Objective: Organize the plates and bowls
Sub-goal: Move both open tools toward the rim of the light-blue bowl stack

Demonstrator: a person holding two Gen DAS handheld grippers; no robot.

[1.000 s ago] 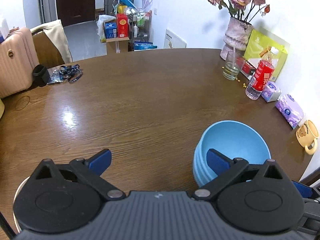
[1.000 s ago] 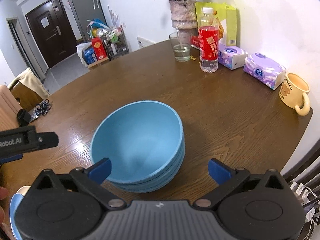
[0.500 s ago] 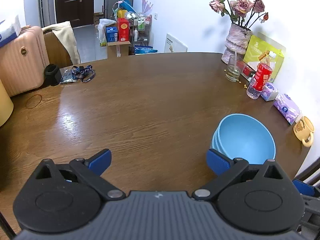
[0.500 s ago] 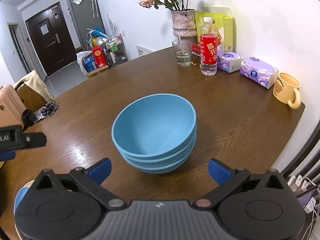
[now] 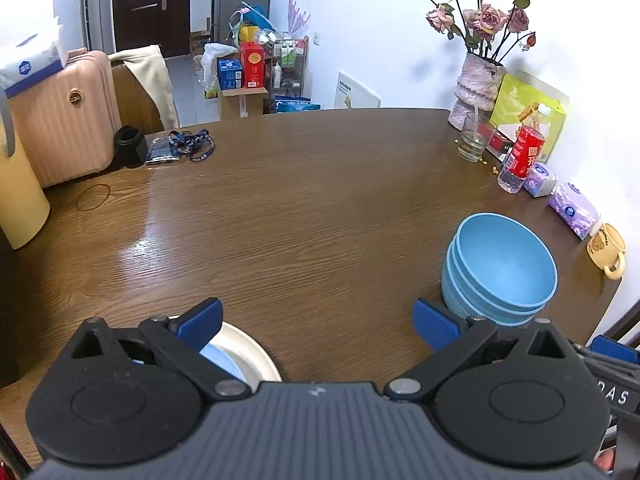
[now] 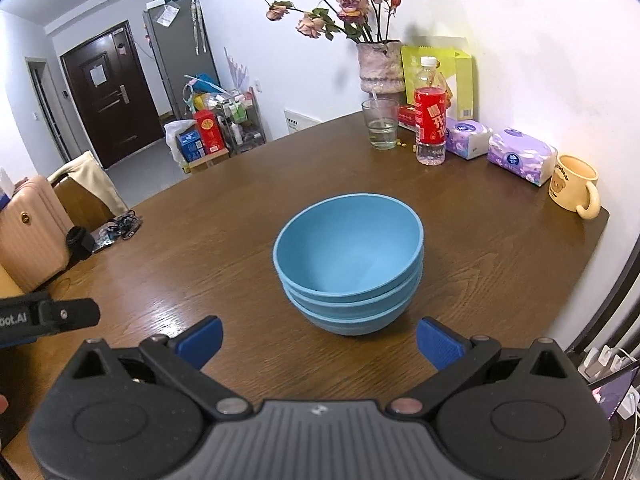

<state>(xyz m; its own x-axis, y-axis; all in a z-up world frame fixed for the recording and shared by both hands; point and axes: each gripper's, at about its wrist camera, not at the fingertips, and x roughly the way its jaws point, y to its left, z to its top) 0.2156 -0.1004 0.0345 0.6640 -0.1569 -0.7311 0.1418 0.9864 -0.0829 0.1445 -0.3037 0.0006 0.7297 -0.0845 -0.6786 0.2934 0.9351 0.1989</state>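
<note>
Three blue bowls [image 6: 349, 265] nested; plates [image 5: 244, 356], perhaps two.

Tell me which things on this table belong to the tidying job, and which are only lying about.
Job: stack of blue bowls; white plate.

Lying about: yellow mug; tissue packs; red bottle; glass; flower vase; lanyard.

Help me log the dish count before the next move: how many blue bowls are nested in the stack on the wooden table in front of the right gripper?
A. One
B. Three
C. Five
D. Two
B. The right wrist view shows three rims stepped one above another in the stack of blue bowls, which stands on the table beyond the open right gripper.
</note>
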